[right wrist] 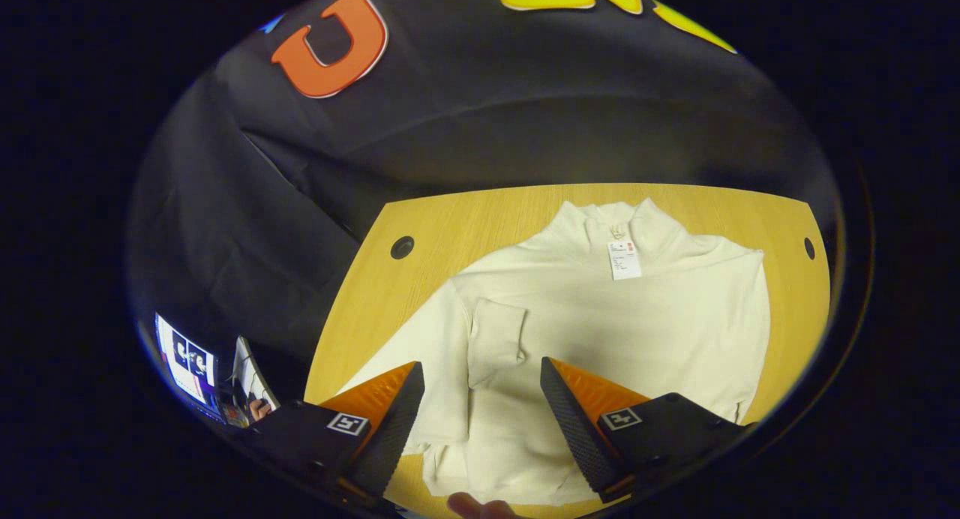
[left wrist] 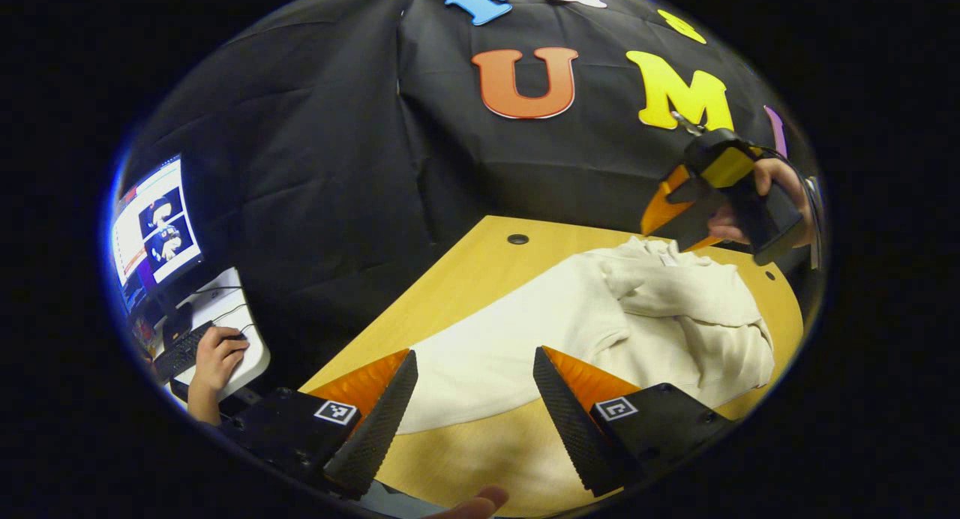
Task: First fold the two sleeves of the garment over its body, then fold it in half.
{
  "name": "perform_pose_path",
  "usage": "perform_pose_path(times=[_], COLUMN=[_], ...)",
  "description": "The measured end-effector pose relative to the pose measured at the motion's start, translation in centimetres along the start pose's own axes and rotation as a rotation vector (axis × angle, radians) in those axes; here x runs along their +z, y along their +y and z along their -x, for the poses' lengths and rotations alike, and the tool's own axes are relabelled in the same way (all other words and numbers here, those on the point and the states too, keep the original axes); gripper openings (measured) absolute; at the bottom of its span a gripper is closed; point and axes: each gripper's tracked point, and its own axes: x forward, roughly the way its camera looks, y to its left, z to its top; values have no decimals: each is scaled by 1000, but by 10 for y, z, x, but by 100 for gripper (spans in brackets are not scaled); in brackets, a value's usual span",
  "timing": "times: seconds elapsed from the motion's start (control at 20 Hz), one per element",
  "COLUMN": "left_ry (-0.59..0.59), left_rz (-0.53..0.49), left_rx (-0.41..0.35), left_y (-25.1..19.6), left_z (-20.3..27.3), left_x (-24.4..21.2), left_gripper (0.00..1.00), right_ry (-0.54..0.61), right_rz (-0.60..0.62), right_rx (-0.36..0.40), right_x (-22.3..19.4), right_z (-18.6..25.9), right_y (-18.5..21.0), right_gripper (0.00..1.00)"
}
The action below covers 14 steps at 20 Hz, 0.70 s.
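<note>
We see the cream long-sleeved knit garment (right wrist: pixel 600 316) lying collar-away on the light wooden table (right wrist: pixel 420 279), sleeves folded over its body, beneath both spread, empty jaws.

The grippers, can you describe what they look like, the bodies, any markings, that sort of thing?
In each gripper's own view, the left gripper and right gripper have two wedge-shaped fingers with a fine-textured inner face, on blocky black mounts. Each mount carries a small square black-and-white tag. Seen from the left gripper view, the right gripper has a black body with a yellow panel, a thin cable trailing behind, and a bare hand round it.
</note>
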Motion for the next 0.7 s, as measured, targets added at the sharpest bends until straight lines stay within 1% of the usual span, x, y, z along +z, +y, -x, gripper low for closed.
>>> perform_pose_path(times=[0.05,0.1,0.15,0.2,0.25,0.3,0.35,0.4,0.5,0.55,0.6,0.65,0.7], left_ry=[13,26,49,67,92,124,155,180,231,246,257,273,288], left_rz=[18,44,73,100,126,156,181,204,274,306,325,341,348], left_rx=[29,52,73,104,129,176,206,228,236,236,255,275,294], left_y=[12,22,31,41,50,62,74,81,86,87,95,102,108], left_z=[-3,-7,-9,-12,-14,-13,-15,-16,-21,-24,-25,-27,-30], left_x=[-6,-10,-15,-20,-24,-33,-41,-49,-65,-69,-72,-75,-78], left_gripper=[99,99,99,99,99,99,99,99,99,99,99,99,99], right_ry=[-5,-13,-20,-24,-31,-27,-19,-12,8,29,40,46,53], right_rz=[6,23,44,65,84,102,109,114,111,110,110,102,101], right_rx=[1,-3,-9,-15,-18,-16,-11,-4,17,34,37,40,40], right_x=[-1,-2,-5,-8,-11,-19,-26,-34,-51,-61,-68,-72,-75], right_z=[10,21,34,46,57,70,80,89,100,104,107,108,109], right_y=[-9,-22,-33,-45,-54,-64,-68,-72,-74,-72,-75,-76,-77], right_gripper=[92,96,96,92,92,96,92,96,96,92,92,96,92])
